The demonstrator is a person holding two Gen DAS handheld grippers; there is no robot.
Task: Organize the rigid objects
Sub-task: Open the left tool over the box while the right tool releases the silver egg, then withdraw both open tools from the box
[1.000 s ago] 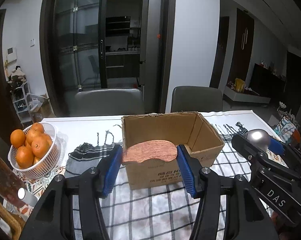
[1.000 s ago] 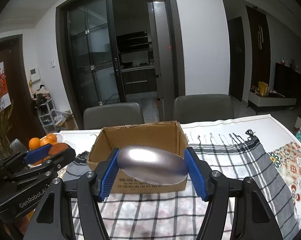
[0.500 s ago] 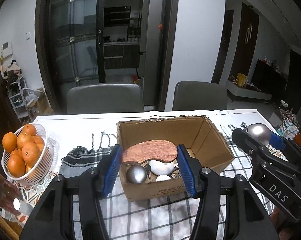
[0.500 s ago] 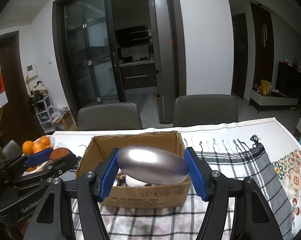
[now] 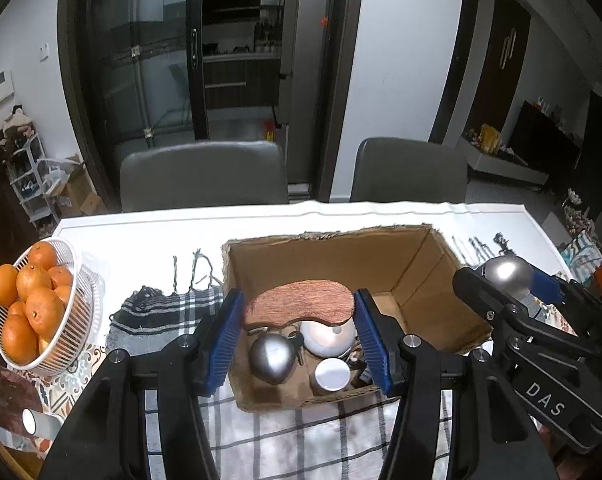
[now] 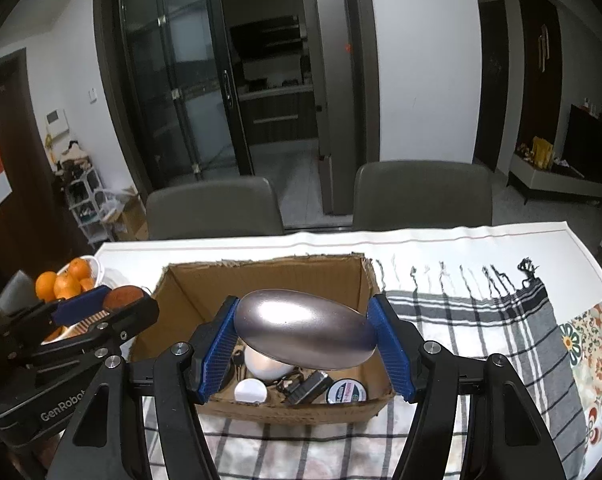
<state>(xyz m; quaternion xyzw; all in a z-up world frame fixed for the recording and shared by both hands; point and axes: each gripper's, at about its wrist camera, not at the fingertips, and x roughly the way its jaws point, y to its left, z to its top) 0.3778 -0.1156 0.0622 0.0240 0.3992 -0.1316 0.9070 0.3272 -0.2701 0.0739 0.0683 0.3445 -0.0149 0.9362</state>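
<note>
My left gripper (image 5: 299,320) is shut on a flat reddish-brown wooden piece (image 5: 301,306) and holds it above the near part of an open cardboard box (image 5: 341,260). My right gripper (image 6: 305,338) is shut on a shiny silver oval object (image 6: 305,334) above the same box (image 6: 261,280). Inside the box lie a silver ball (image 5: 271,356), a white round object (image 5: 327,334), round tins (image 6: 346,392) and small dark items. The right gripper shows in the left wrist view (image 5: 509,280); the left one shows in the right wrist view (image 6: 97,304).
A white basket of oranges (image 5: 29,308) stands at the table's left. A checked cloth (image 6: 481,320) covers the table under the box, with a patterned mat (image 6: 593,344) at the right. Two grey chairs (image 5: 205,176) stand behind the table.
Both grippers have risen and tilted down over the box, so its inside now shows. Each still holds its object.
</note>
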